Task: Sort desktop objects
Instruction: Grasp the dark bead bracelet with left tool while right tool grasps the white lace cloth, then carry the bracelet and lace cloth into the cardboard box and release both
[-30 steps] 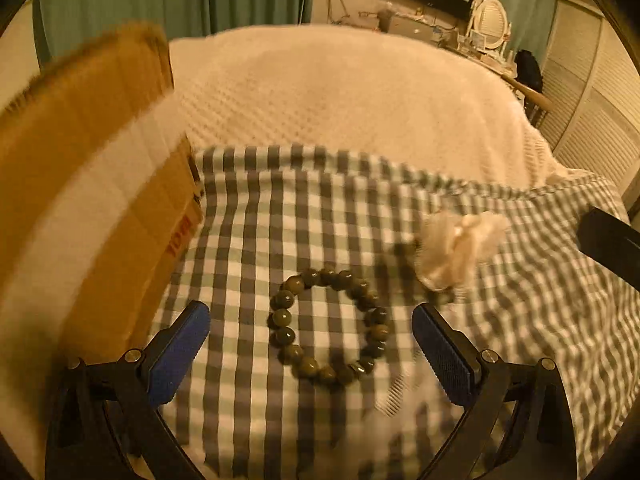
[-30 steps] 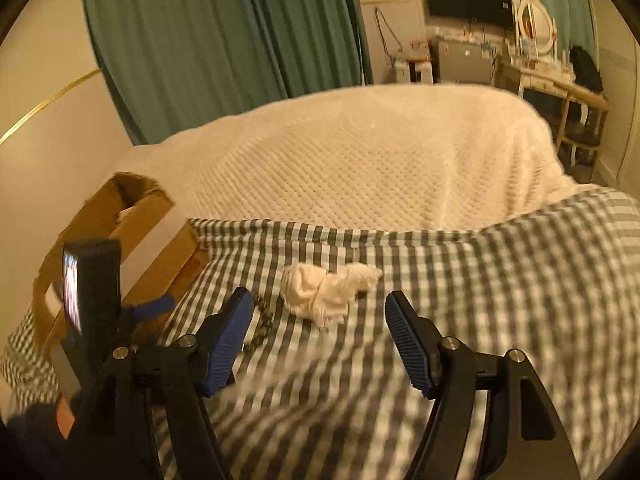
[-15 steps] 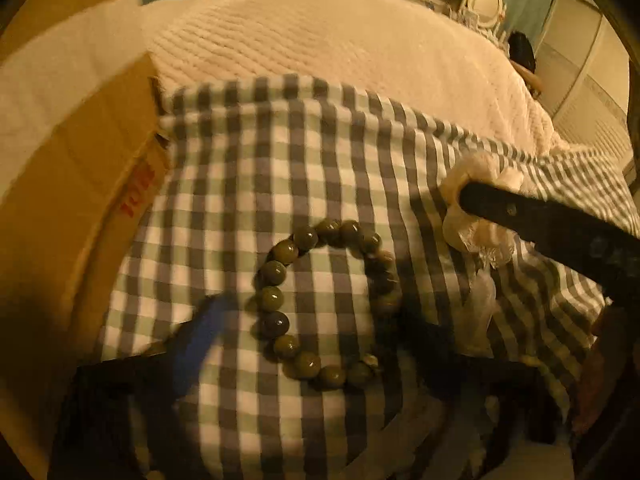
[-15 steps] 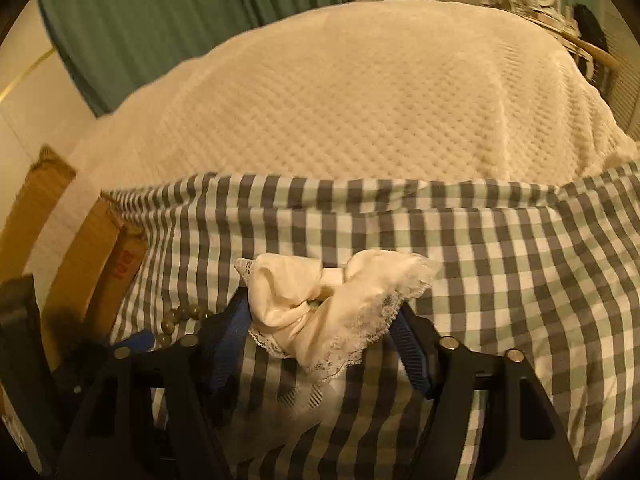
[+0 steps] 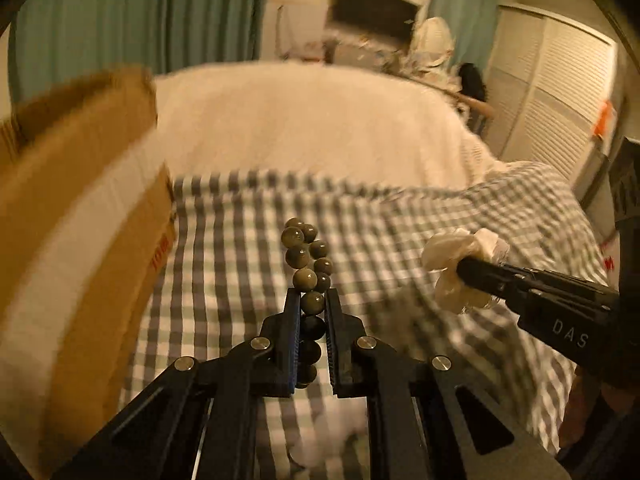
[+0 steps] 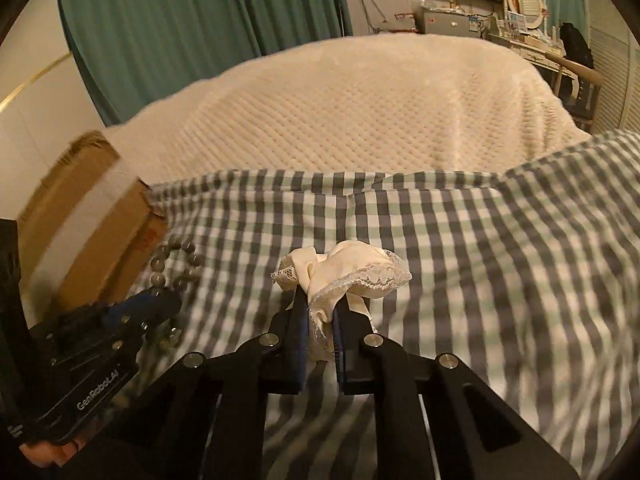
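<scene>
Both picks look made; the dropping off is what remains. The left claw (image 5: 312,300) is closing its jaws on the bead bracelet (image 5: 306,256), whose loop sticks up and away from the pads, above the checked cloth (image 5: 224,264). To its right, the right claw (image 6: 322,308) is closing on the cream lace scrunchie (image 6: 348,270), pinched by its near edge. The cardboard box (image 5: 80,216) stands at the left, probably where they go. No other loose items show on the cloth, so little seems left.
</scene>
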### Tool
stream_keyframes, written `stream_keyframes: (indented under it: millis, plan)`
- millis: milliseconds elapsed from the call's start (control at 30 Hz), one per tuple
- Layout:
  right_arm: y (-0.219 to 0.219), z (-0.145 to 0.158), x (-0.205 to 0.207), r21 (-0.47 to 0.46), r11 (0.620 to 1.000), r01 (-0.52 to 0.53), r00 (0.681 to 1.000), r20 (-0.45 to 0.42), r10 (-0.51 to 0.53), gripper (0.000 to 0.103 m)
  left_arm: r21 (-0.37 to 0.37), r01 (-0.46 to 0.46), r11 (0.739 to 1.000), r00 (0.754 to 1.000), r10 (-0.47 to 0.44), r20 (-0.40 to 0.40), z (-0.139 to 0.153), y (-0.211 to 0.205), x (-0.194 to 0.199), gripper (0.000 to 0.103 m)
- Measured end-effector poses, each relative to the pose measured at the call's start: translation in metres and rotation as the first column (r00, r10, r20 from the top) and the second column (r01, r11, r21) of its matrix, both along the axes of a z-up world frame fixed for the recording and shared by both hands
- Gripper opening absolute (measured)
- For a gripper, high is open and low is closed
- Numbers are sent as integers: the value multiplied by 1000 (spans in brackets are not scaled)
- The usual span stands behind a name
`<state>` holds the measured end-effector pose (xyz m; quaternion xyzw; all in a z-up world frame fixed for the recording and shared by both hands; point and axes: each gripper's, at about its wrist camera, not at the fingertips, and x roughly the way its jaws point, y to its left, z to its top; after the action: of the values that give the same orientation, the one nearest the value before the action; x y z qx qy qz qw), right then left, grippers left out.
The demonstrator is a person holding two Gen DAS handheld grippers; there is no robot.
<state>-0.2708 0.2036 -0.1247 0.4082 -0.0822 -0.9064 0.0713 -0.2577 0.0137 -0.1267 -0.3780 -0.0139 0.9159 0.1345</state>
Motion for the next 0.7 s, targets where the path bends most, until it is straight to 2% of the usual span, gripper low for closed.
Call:
stream_keyframes:
  millis: [167, 400, 567, 700]
  plan:
    - [-5, 36, 41, -6, 1000, -5, 998, -57, 5, 10, -25, 36, 999, 995, -39, -96, 42, 4, 28, 11]
    - [-42, 104, 83, -4, 996, -89, 985, -147, 87, 9, -29, -20, 999, 984, 15, -179, 107, -24, 63, 11]
    - [-78, 143, 100, -12, 983, -183, 963, -203, 177, 10, -50, -105, 993, 967, 91, -240, 146, -70, 79, 11]
    - [-119, 164, 97, -12, 962, -272, 936, -235, 262, 10, -19, -238, 971, 943, 226, -246, 158, -116, 83, 11]
